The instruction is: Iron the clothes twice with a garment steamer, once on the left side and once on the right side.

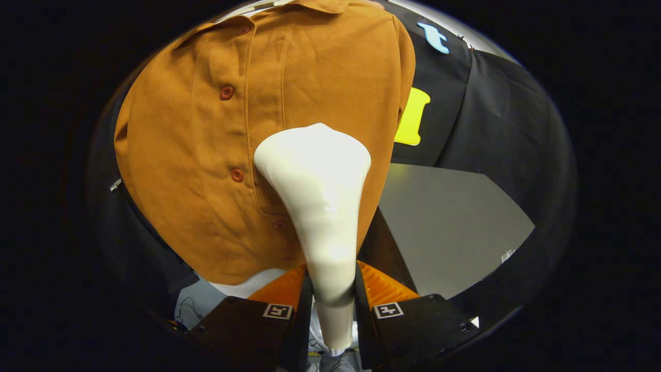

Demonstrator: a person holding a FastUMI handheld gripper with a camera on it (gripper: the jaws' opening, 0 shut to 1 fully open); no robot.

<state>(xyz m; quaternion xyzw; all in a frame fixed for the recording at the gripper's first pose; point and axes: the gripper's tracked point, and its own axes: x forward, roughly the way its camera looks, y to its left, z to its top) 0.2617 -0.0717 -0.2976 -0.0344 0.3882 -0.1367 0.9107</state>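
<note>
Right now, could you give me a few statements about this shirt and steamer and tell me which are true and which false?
1. The hand-held gripper is shut on the steamer. True.
2. The shirt is blue. False: it is orange-brown.
3. The steamer's wide head sits in front of the shirt, beside its row of buttons. True.
4. The shirt is unbuttoned and hanging open. False: the visible front is closed.
5. The steamer lies on the floor. False: both fingers hold it.
</note>
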